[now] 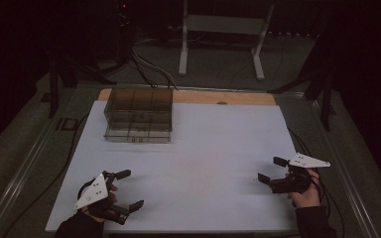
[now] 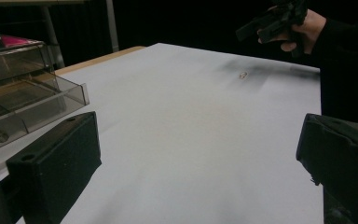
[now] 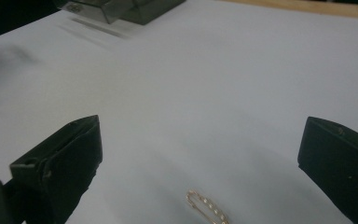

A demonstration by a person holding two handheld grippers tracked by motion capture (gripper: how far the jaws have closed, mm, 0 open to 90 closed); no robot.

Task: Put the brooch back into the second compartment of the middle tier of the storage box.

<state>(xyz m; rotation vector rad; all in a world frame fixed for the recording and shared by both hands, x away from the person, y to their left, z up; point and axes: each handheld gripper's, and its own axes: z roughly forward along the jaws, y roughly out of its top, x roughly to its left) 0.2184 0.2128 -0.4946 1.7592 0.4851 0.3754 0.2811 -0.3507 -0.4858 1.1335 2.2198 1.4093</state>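
the small gold beaded clasp [image 3: 206, 209] lies flat on the white sheet [image 1: 203, 148] at the near right, just ahead of your right gripper [image 1: 272, 172], between its spread jaws. it looks light, thin and delicate, likely to skid on the paper, so pinch it across its middle, gently. your left gripper [image 1: 129, 191], also spread, holds nothing at the near left. the smoky clear drawer organizer [image 1: 139, 116] sits far left, well apart.
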